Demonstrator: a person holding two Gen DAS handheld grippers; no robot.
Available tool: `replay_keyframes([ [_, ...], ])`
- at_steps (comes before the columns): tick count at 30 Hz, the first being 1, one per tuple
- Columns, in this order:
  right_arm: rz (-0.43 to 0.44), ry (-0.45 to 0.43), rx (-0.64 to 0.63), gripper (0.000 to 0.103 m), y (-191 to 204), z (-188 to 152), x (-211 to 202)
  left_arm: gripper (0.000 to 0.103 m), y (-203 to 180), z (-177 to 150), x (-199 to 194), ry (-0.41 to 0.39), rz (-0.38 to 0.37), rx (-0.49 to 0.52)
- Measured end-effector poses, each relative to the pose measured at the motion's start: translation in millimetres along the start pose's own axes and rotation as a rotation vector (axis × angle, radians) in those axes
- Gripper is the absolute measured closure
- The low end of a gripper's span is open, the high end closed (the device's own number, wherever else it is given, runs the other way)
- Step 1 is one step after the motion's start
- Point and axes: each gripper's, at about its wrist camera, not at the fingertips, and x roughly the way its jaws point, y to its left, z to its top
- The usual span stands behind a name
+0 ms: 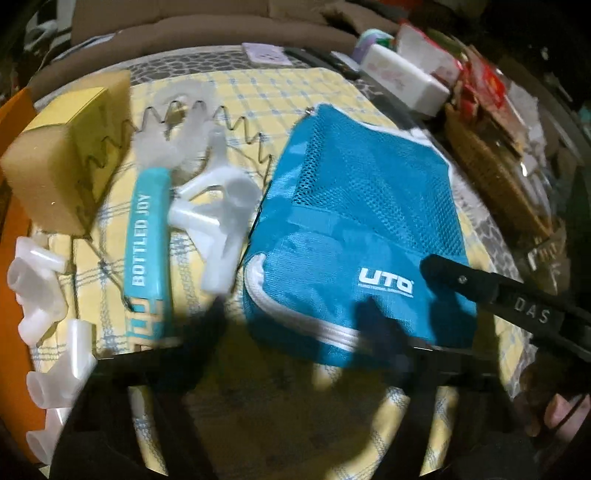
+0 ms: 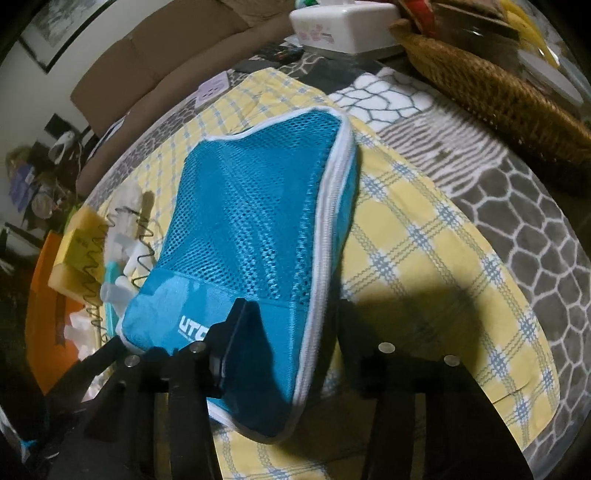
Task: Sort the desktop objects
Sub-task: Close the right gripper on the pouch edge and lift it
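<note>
A blue mesh pouch (image 1: 354, 229) marked UTO lies on a yellow checked cloth (image 1: 258, 406). In the left wrist view my left gripper (image 1: 295, 325) is blurred. Its dark fingers straddle the pouch's near left corner and look pressed into it. The right gripper's black finger (image 1: 461, 277) rests on the pouch's near right corner. In the right wrist view the pouch (image 2: 251, 206) runs between the fingers of my right gripper (image 2: 291, 328). One finger (image 2: 240, 328) presses on top beside the logo and the other is against the white piped edge. That edge looks lifted off the cloth.
Left of the pouch lie a teal BOTTLED JOY strap (image 1: 147, 251), white tube fittings (image 1: 218, 218), a zigzag wire (image 1: 240, 129) and a yellow sponge block (image 1: 62, 166). A wicker basket (image 2: 498, 92) and a white tissue box (image 2: 343, 26) stand at the back right. A hand (image 1: 565, 410) shows at lower right.
</note>
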Motion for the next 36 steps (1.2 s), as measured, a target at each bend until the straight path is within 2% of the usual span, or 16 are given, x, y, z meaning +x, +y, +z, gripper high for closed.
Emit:
replay_keyframes([
  [1, -0.003, 0.0, -0.005, 0.074, 2, 0, 0, 0.061, -1, 0, 0, 0.001, 0.012, 0.01],
  [5, -0.005, -0.028, -0.017, 0.085, 3, 0, -6, 0.07, 2, 0, -7, -0.012, -0.008, 0.001],
  [8, 0.024, -0.055, -0.015, 0.086, 4, 2, -14, 0.072, 4, 2, -17, -0.037, -0.034, -0.013],
  [13, 0.01, -0.129, -0.058, 0.087, 15, 5, -39, 0.075, -4, 4, -46, -0.102, -0.074, 0.004],
  [22, 0.005, -0.268, -0.171, 0.089, 43, 2, -88, 0.081, -23, 10, -112, -0.229, -0.105, 0.109],
  [28, 0.029, -0.328, -0.228, 0.09, 66, 0, -111, 0.081, -12, 15, -150, -0.287, -0.126, 0.099],
  [36, 0.088, -0.416, -0.321, 0.09, 126, -8, -145, 0.083, 20, 14, -217, -0.392, -0.107, 0.068],
])
